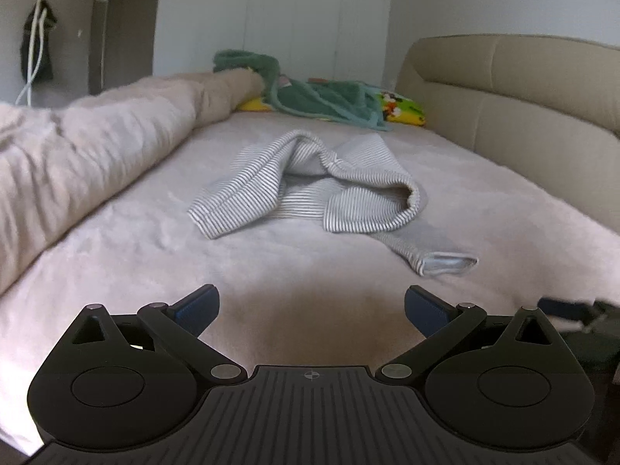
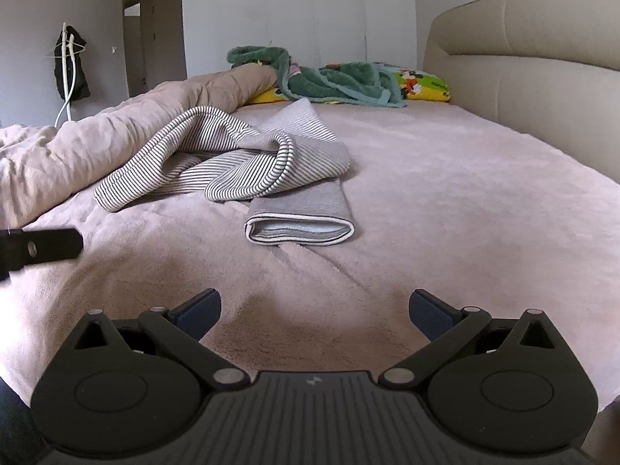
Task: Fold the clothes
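Holding both claws low over the near edge of the pink plush bed [image 1: 271,271], you have nothing gripped in either one. Your left claw [image 1: 312,308] stands wide, its blue-padded fingers [image 1: 197,310] spread well apart with only bare bedcover between them. Your right claw [image 2: 316,310] is spread just as wide, also over bare bedcover.

Ahead of you, around the middle of the bed, lies the grey-and-white striped knit garment [image 1: 310,182], crumpled and unfolded. One sleeve reaches toward the near edge, and its open cuff [image 2: 300,228] faces your right claw, lying flat on the cover and well apart from the fingers. Another striped part [image 2: 155,155] is bunched and humped up, leaning toward the rolled beige duvet [image 1: 77,147] that runs along the left side of the bed. Neither claw touches the garment.

At the far edge of the bed, a green terry towel [image 1: 310,93] lies heaped over a yellow cartoon-print pillow [image 1: 403,110], touching the far end of the duvet. A beige padded headboard [image 1: 523,89] runs along the right side of the bed. In the right wrist view, a black part of your left claw shows at the left border, just above the bedcover.
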{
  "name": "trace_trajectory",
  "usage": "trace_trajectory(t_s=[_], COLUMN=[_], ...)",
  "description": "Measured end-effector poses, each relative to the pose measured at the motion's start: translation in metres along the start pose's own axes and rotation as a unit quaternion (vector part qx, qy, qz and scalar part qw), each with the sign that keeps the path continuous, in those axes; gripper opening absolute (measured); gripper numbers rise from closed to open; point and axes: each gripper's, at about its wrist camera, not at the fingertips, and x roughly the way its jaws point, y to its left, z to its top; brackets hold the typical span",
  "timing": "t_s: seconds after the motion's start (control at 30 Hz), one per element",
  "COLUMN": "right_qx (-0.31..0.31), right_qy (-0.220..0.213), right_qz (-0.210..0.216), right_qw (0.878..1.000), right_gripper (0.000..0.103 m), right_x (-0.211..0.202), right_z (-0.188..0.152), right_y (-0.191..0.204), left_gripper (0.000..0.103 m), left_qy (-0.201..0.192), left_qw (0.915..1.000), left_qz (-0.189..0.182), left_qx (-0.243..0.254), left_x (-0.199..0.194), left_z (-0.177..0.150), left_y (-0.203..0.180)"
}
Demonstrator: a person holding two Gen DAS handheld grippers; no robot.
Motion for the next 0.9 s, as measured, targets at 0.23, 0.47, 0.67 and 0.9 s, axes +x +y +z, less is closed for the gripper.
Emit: trace_trajectory(t_s=[0.23,0.47,0.67,0.9], right_qx=[0.030,0.030,-0.025,-0.143], right_qy=[0.027,0.055,0.024,0.003], right_qz=[0.030,0.058,0.028,-0.019], right_qw=[0.999,0.996,0.999,0.989], right_gripper=[0.103,0.103,0.103,0.103], right_x=[0.022,0.026,0.036,0.067], right_z=[-0.008,0.000,0.030,0.072], right_y=[-0.016,-0.022,-0.024,-0.022], left_gripper=[0.103,0.103,0.103,0.103], left_qy=[-0.018,0.004,0.033,0.043], left_qw=[0.9980,0.9780,0.9678,0.9876], left_qz=[0.021,0.085,0.112,0.050], left_qx=[0.058,0.191,0.223,0.142], left_x=[0.010,0.057,0.101,0.115], left_z=[0.012,0.023,0.037,0.039], left_y=[0.008,-0.002,0.019,0.039])
